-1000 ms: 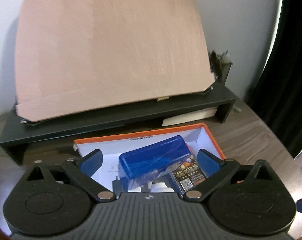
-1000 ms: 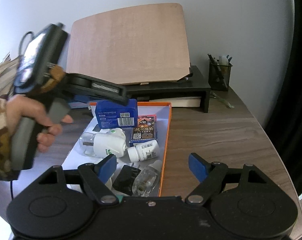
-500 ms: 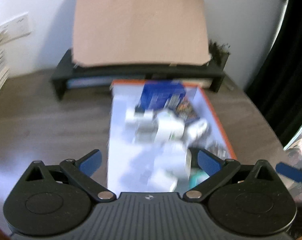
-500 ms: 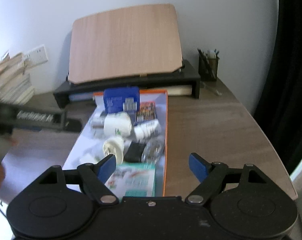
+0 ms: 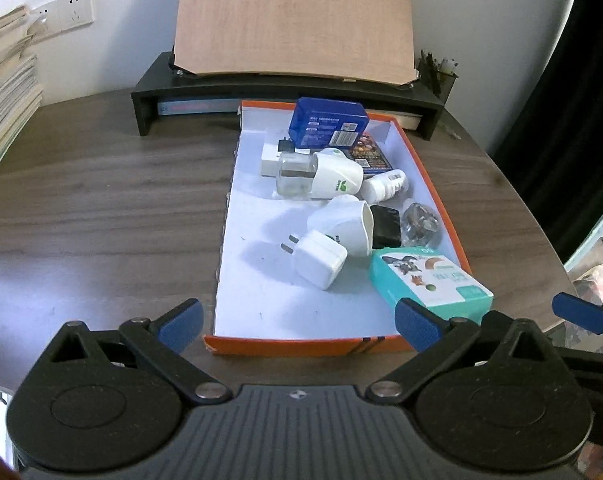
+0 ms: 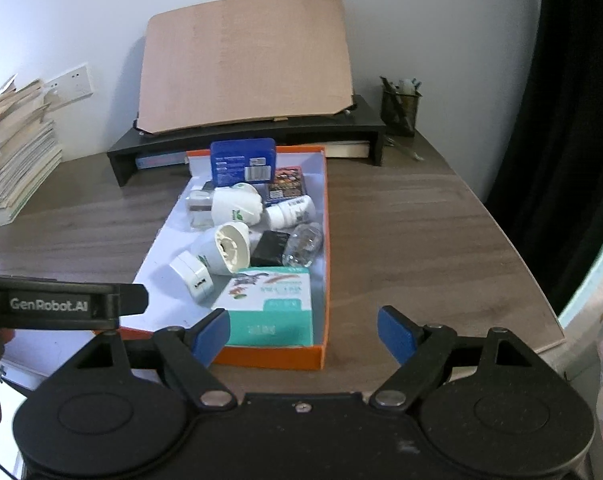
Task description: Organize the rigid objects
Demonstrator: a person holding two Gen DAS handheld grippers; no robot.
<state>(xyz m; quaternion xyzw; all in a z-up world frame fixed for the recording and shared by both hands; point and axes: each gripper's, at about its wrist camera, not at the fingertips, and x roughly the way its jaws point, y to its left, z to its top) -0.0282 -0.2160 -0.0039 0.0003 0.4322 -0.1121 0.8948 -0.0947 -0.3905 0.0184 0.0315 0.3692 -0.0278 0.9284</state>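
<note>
An orange box with a white floor lies on the dark wooden table and holds several small items. At its far end a blue case stands on edge. Nearer lie a white plug-in device, a white bottle, a white charger plug and a teal carton. My left gripper hangs open over the box's near wall, holding nothing. My right gripper is open and holding nothing at the box's near right corner, by the teal carton.
A black monitor stand bearing a tilted wooden board runs behind the box. A pen holder stands at the back right and a stack of papers at the left. The table's curved edge is close on the right.
My left gripper has drawn back from the blue case, which stays at the box's far end, and now sees the whole box. My right gripper has also pulled back.
</note>
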